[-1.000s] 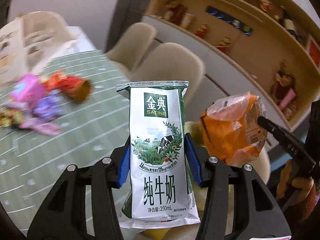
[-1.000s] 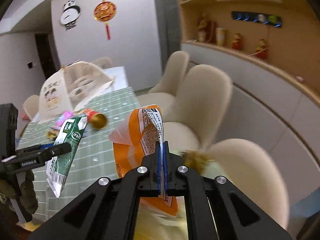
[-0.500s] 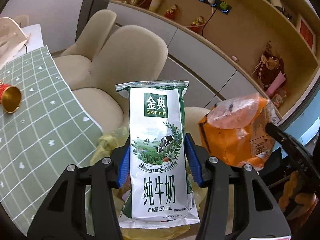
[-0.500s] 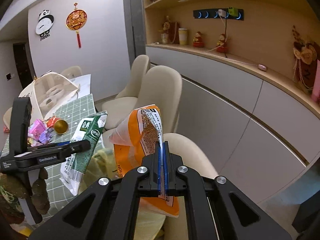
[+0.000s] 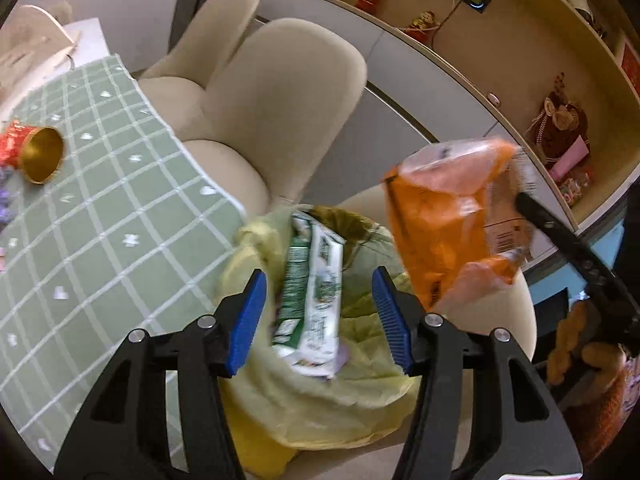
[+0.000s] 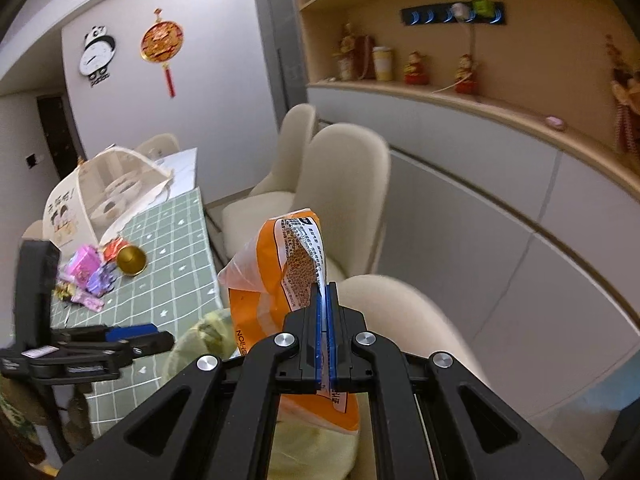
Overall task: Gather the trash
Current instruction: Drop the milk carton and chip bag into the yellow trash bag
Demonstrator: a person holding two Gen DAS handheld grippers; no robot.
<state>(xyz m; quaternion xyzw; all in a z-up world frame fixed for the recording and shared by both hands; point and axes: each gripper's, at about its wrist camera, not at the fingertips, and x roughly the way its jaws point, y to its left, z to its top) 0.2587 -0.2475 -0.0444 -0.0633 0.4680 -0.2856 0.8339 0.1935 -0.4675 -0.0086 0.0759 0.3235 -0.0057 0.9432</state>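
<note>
The left gripper [image 5: 318, 312] has its blue-padded jaws opening, and the green-and-white milk carton [image 5: 314, 300] shows blurred between them, clear of both pads, tilted over the mouth of the pale yellow plastic trash bag [image 5: 340, 400] directly beneath. The carton's printed face is turned partly sideways, its lower end nearest the camera. Just left of the bag runs the edge of the green checked tablecloth [image 5: 100, 220], where a red-and-gold paper cup [image 5: 38, 154] lies on its side near pink and purple wrappers [image 6: 86, 276]. Behind the bag stand cream upholstered chairs [image 5: 280, 92]. To the right, the right gripper [image 6: 326, 312] is clamped tight on the crumpled orange plastic snack bag [image 6: 280, 276], pinching its printed edge and holding it just above and beside the trash bag's rim, near a third cream chair seat [image 6: 400, 312] and pale cabinet fronts [image 6: 480, 208].
</note>
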